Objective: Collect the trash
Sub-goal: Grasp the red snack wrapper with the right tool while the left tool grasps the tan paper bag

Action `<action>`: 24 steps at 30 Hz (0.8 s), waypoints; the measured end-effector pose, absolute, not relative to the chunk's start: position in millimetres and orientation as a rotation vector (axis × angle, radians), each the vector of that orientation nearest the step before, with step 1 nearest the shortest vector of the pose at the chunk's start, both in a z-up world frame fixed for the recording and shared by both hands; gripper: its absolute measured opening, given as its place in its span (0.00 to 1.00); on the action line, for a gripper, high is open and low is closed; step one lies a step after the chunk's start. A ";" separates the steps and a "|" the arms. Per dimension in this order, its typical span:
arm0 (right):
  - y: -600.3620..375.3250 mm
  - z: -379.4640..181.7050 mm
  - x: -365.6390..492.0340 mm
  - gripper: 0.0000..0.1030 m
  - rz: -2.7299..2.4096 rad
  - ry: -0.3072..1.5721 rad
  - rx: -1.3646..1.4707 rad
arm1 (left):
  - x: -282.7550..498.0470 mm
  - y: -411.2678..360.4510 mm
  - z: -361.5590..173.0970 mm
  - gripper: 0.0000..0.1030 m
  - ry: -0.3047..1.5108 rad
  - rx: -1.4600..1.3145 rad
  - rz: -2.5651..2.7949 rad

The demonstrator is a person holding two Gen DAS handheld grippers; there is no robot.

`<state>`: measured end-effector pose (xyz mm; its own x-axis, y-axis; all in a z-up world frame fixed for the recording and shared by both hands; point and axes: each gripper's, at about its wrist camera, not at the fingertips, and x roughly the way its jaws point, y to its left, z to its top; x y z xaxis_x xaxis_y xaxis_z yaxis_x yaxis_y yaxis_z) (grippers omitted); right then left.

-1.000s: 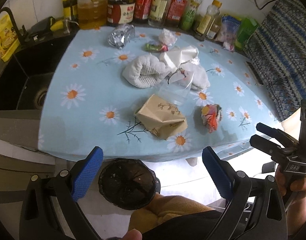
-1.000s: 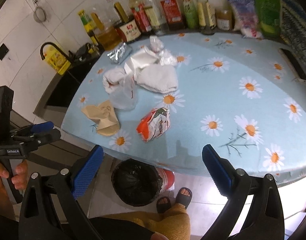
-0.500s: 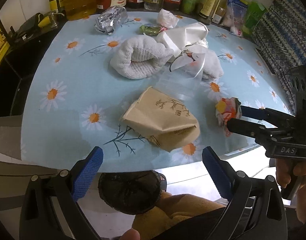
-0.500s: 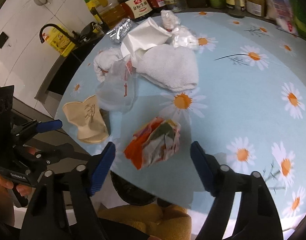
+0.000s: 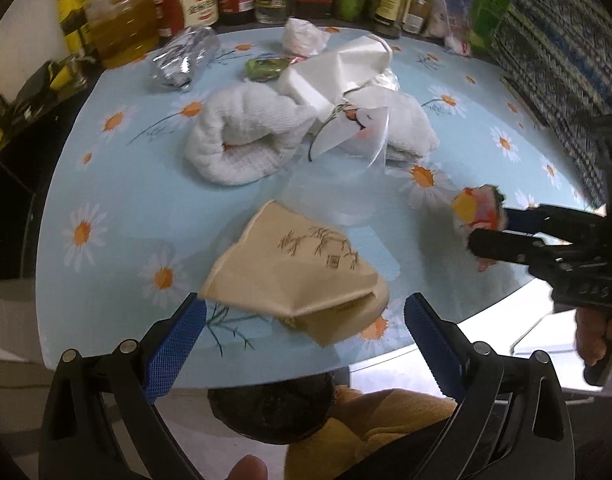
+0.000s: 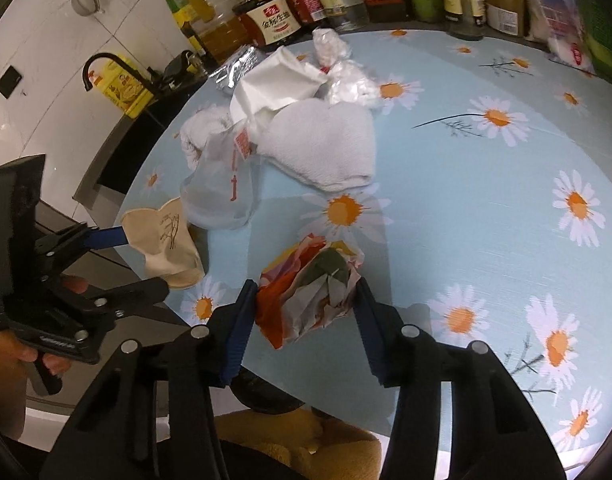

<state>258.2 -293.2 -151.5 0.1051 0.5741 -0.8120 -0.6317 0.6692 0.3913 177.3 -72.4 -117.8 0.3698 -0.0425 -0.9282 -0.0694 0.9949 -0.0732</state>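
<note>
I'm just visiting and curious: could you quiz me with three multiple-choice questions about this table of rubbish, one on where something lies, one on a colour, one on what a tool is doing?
1. Where is the flattened paper cup?
A. near the table's front edge
B. among the bottles
C. in the sink

2. What colour is the folded towel?
A. white
B. red
C. black

3. What is the right tool doing?
A. hanging wide open
B. closing on the crumpled wrapper
C. holding a bottle

Answers: 1 A, it lies just ahead of the left tool; 2 A, plainly white cloth; 3 B, its pads press the wrapper's sides.
</note>
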 end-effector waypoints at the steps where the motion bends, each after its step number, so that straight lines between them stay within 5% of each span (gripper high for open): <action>1: -297.2 -149.9 258.3 0.48 0.883 1.162 -0.053 | 179.6 -73.0 -118.3 0.94 1.191 -0.097 0.015; 24: -312.1 -149.5 256.8 0.48 0.888 1.167 -0.012 | 183.9 -48.7 -118.9 0.84 1.163 -0.098 0.118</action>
<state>256.8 -312.1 -149.5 0.1044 0.5963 -0.7959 -0.6081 0.6715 0.4233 183.9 -48.7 -118.9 0.3915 0.0421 -0.9192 -0.1431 0.9896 -0.0157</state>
